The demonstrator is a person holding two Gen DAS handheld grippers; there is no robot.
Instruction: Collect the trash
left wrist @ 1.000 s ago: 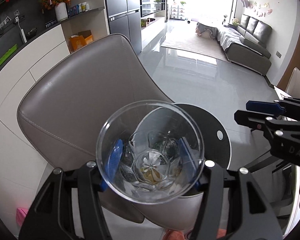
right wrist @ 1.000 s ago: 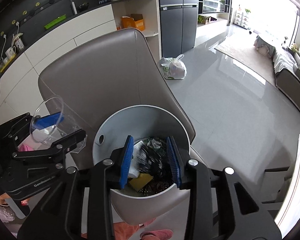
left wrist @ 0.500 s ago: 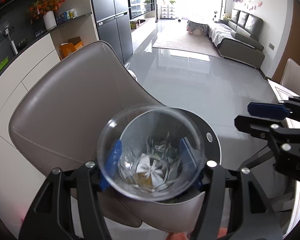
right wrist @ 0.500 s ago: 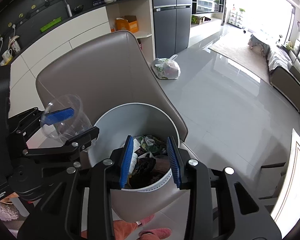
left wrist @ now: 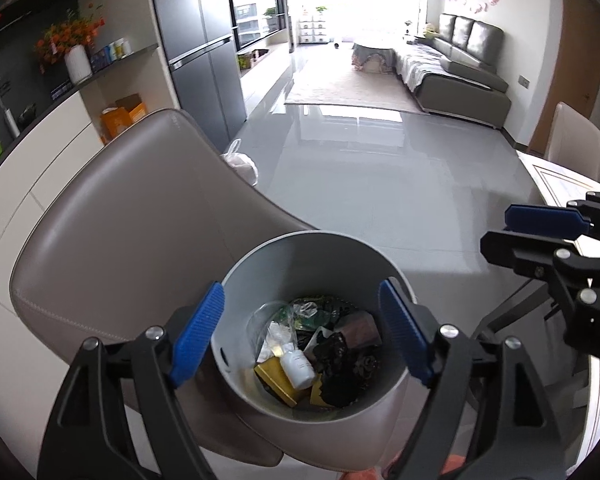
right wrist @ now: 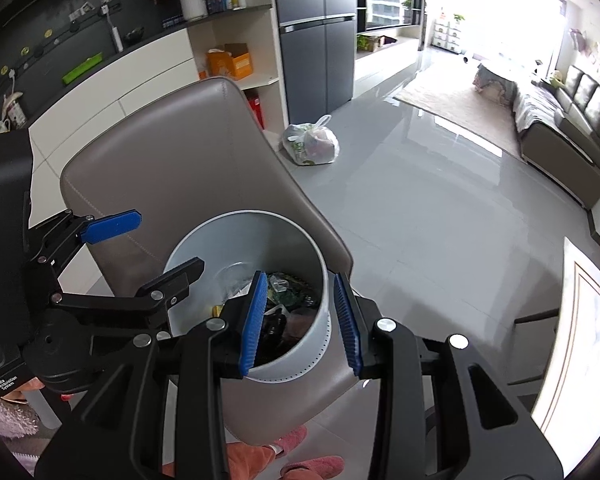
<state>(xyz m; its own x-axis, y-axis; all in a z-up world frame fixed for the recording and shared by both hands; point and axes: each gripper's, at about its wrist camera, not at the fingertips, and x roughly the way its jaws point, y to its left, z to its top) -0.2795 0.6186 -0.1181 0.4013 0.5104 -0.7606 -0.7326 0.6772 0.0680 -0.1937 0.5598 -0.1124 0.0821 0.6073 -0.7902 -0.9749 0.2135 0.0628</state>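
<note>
A white round bin (left wrist: 300, 264) stands on the seat of a grey-brown chair (left wrist: 140, 220), filled with wrappers, a small white bottle (left wrist: 298, 368) and a yellow box. A clear plastic cup (left wrist: 266, 320) lies inside it against the left wall. My left gripper (left wrist: 300, 286) hangs over the bin's mouth, its jaws opening, with nothing between the blue pads. My right gripper (right wrist: 299, 280) hovers over the bin's (right wrist: 240, 240) right rim, open a little and empty. In the left wrist view the right gripper (left wrist: 515, 236) shows at the right edge. The left gripper (right wrist: 148, 248) appears at the left of the right wrist view.
The chair's tall back (right wrist: 200, 160) rises just behind the bin. A tied plastic bag (right wrist: 309, 144) lies on the glossy floor beyond it. A pale table edge (right wrist: 579, 340) is at the right. A person's pink slippers (right wrist: 292, 440) show below the seat. Cabinets line the left.
The clear cup that sat between the left gripper's pads has dropped into the bin, and those jaws have spread wider. Both views have shifted slightly over the bin.
</note>
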